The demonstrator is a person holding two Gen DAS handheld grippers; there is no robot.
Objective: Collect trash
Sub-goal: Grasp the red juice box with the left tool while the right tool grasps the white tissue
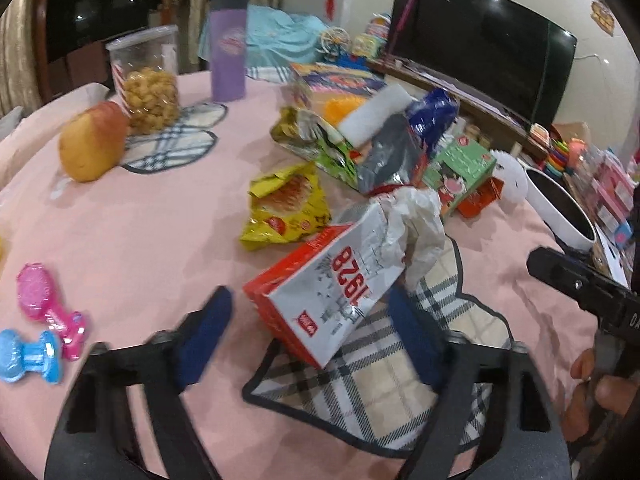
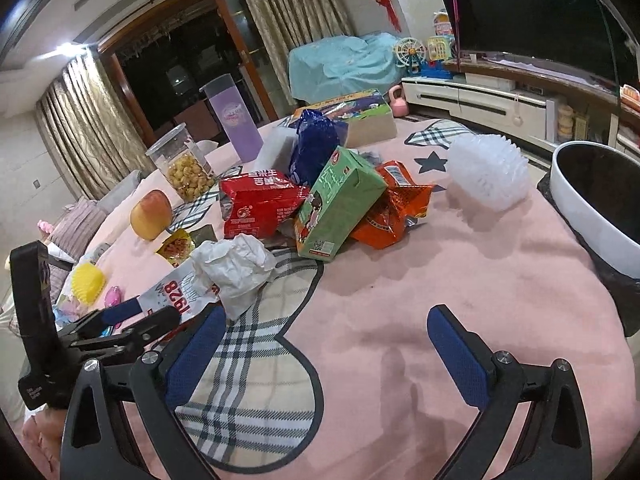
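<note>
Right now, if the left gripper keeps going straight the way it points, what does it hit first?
Probably the red and white carton, already lying between the left gripper's open fingers; crumpled white paper lies just beyond.

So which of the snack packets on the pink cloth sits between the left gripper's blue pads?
The red-and-white carton printed 1928, with crumpled white paper at its open end. The yellow packet and green box lie farther off.

Left gripper [image 1: 308, 332] fingers part-spread; right gripper [image 2: 328, 354] fingers spread wide, tilted downward.
</note>
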